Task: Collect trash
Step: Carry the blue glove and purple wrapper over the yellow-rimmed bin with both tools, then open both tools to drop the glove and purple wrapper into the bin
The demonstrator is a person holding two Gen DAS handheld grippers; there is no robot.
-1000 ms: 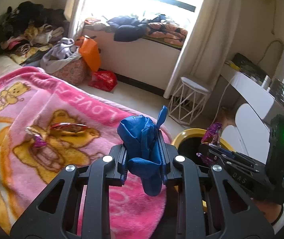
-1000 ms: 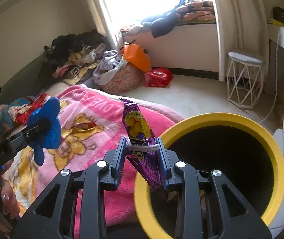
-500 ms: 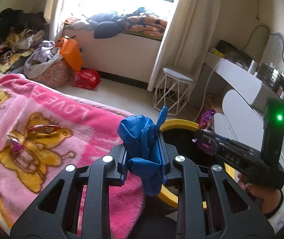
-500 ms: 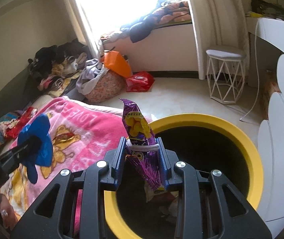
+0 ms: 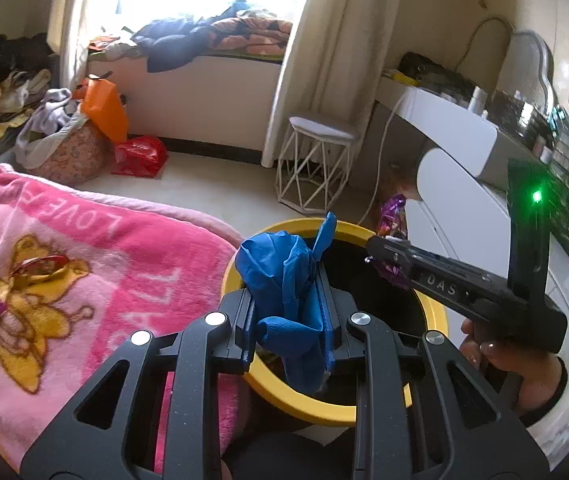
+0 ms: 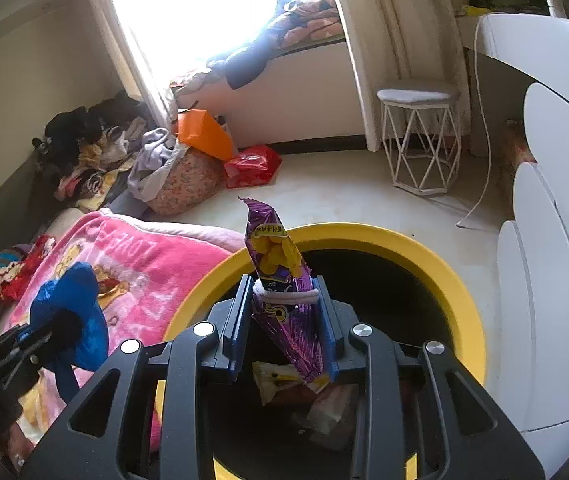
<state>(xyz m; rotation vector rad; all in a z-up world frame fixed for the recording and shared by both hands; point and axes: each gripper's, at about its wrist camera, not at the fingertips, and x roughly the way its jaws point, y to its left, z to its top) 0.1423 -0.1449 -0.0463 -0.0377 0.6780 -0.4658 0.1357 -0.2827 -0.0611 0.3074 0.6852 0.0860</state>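
- Trash is in both tools: the left gripper (image 5: 288, 322) is clamped on a crumpled blue glove (image 5: 284, 280), and the right gripper (image 6: 286, 320) pinches a purple snack bag (image 6: 280, 276).
- Just below and ahead of both sits the yellow-rimmed bin (image 6: 368, 236), with wrappers already inside; neither piece is dropped yet.
- Further left, on the pink blanket (image 5: 132, 256), what look like two more wrappers (image 5: 40, 266) remain.
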